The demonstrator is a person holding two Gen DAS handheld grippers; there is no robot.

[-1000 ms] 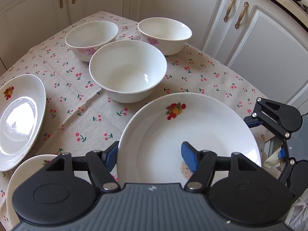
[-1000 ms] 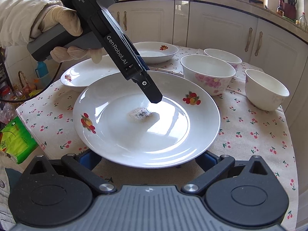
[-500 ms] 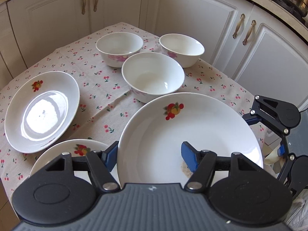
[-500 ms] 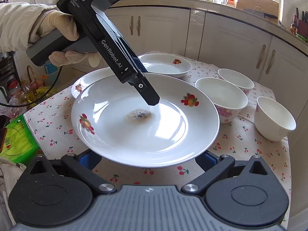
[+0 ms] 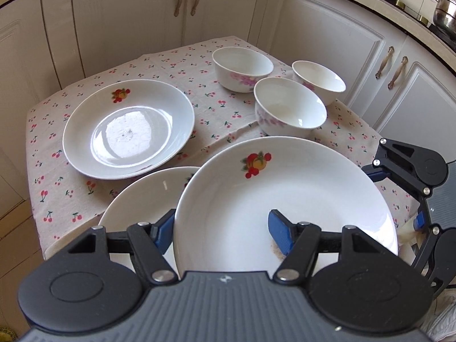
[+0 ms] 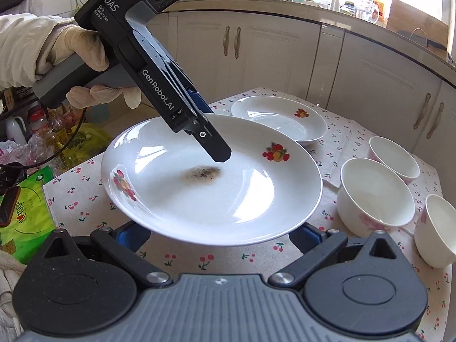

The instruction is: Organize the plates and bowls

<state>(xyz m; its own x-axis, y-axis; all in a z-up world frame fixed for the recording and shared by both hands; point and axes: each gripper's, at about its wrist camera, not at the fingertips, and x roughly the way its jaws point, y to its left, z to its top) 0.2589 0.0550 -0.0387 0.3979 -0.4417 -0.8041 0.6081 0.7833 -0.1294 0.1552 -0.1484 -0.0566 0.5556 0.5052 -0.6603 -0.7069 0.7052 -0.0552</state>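
Note:
My left gripper (image 5: 222,232) is shut on the rim of a white fruit-print plate (image 5: 299,199), held tilted above the table; it also shows in the right wrist view (image 6: 228,199) with a brown smear inside. The left gripper (image 6: 211,139) reaches in from the upper left there. My right gripper (image 6: 211,233) is open, with its fingers below the plate's near rim. A second plate (image 5: 142,202) lies under the held one. A third plate (image 5: 128,128) lies further back. Three white bowls (image 5: 289,109) stand at the right.
The table has a cherry-print cloth (image 5: 216,102). White cabinets (image 5: 327,28) surround it. A green packet (image 6: 22,216) and bottles (image 6: 54,131) are off the table's left side. The right gripper's body (image 5: 421,176) sits at the plate's right edge.
The held plate has risen and moved left toward the two other plates. The table and bowls look further away. Both grippers keep their hold state.

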